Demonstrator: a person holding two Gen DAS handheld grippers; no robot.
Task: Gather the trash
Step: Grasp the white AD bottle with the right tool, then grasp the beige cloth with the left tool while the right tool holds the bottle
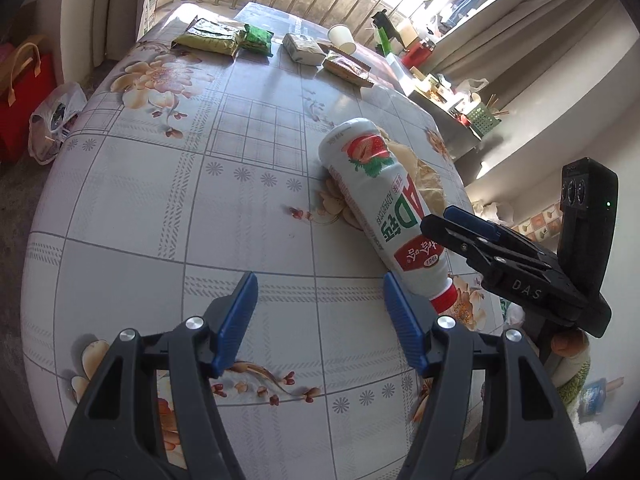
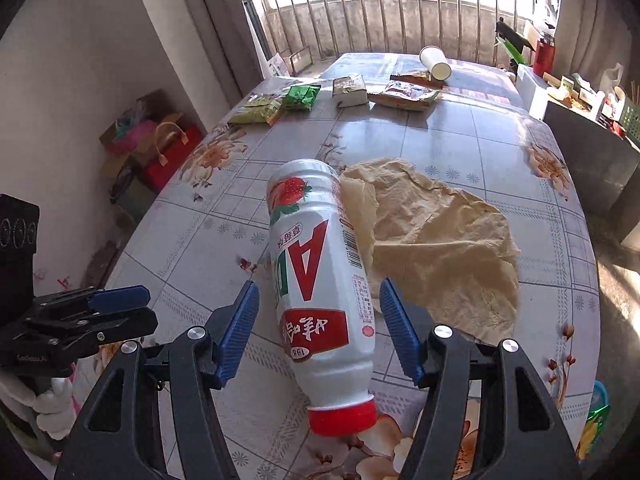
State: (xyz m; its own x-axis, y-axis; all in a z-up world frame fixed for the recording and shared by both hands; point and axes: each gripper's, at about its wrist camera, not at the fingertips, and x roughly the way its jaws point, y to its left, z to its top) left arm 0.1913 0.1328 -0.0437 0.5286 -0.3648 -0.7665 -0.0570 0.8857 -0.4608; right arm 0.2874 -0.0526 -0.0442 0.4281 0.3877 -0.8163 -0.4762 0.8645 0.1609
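Both blue pads of the right gripper (image 2: 318, 330) stand wide apart with the white bottle (image 2: 320, 288) lying on its side between them, neither pad touching it as far as I can tell. To close well, I would judge it best to settle the pads level with the label's red band, square to the body, and squeeze gently, since a round plastic bottle may roll or squirt out. Its red cap (image 2: 343, 418) points toward the camera. Just beside it lies a crumpled tan paper (image 2: 440, 240) on the floral table (image 2: 500, 152). Off to the side, the left gripper (image 1: 320, 320) is also open and holds nothing. Readable print: a big red "AD", "198…" on the band, Chinese characters, and "DAS" on the right gripper's body.
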